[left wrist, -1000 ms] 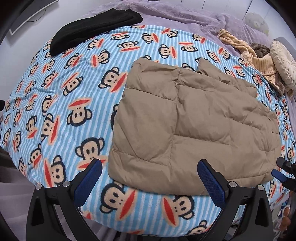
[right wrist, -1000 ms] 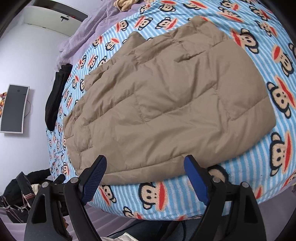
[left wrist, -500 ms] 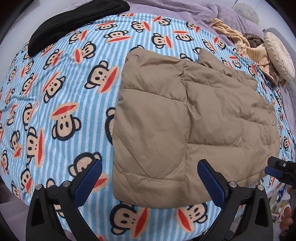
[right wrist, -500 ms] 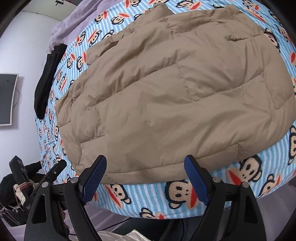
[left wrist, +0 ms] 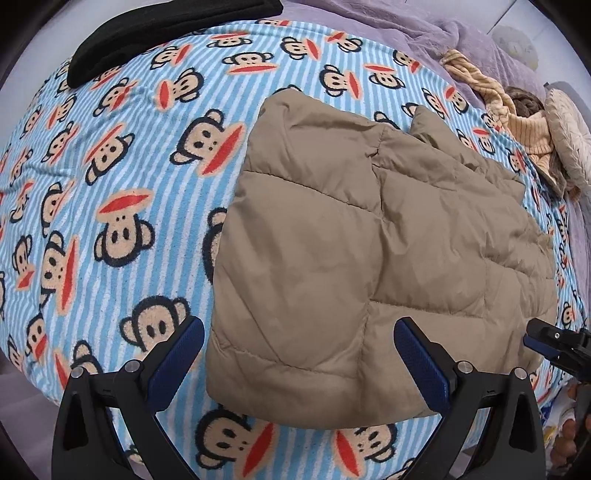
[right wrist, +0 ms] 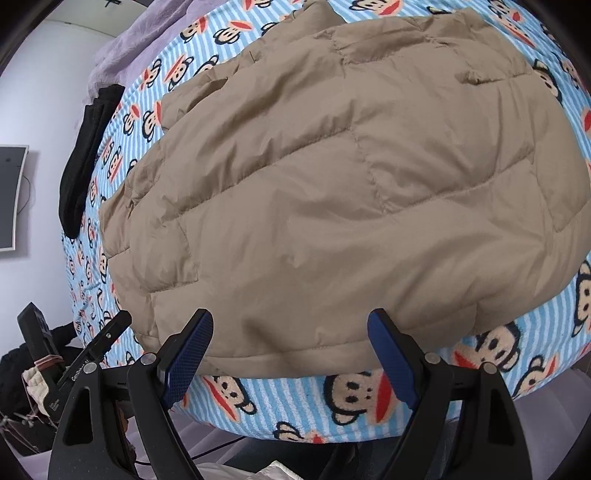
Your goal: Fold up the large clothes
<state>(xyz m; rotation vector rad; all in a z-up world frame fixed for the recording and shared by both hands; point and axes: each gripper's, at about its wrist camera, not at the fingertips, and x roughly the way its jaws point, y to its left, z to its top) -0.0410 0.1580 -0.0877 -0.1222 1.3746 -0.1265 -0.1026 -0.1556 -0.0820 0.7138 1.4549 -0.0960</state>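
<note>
Blue-padded fingers (left wrist: pixel 181 354) of the left gripper (left wrist: pixel 297 365) stand spread wide with nothing pinched; the near left corner of the tan quilted jacket (left wrist: pixel 369 258) lies between them and a little ahead, and neither pad touches it as far as the view shows. Left of that gripper's left finger lies bare monkey-print blanket (left wrist: pixel 110 229), striped blue and white. Past its right finger, at the frame's edge, the tip of the right gripper (left wrist: pixel 554 343) shows near the jacket's near right corner.

From the right wrist, the right gripper (right wrist: pixel 290 354) is likewise spread, pads apart and holding nothing; the jacket's near hem (right wrist: pixel 295 358) sits just ahead of and between the fingers, though whether the left pad brushes the fabric is hard to tell. Beyond the left finger the left gripper (right wrist: pixel 107 339) appears by the bed's edge.

The jacket lies flat and folded on the blanket, reaching well ahead of both grippers. Farther off lie a black garment (left wrist: pixel 155 33), a yellow knitted garment (left wrist: pixel 517 125), a lilac bedspread (left wrist: pixel 406 33) and a pale cushion (left wrist: pixel 569 136)
</note>
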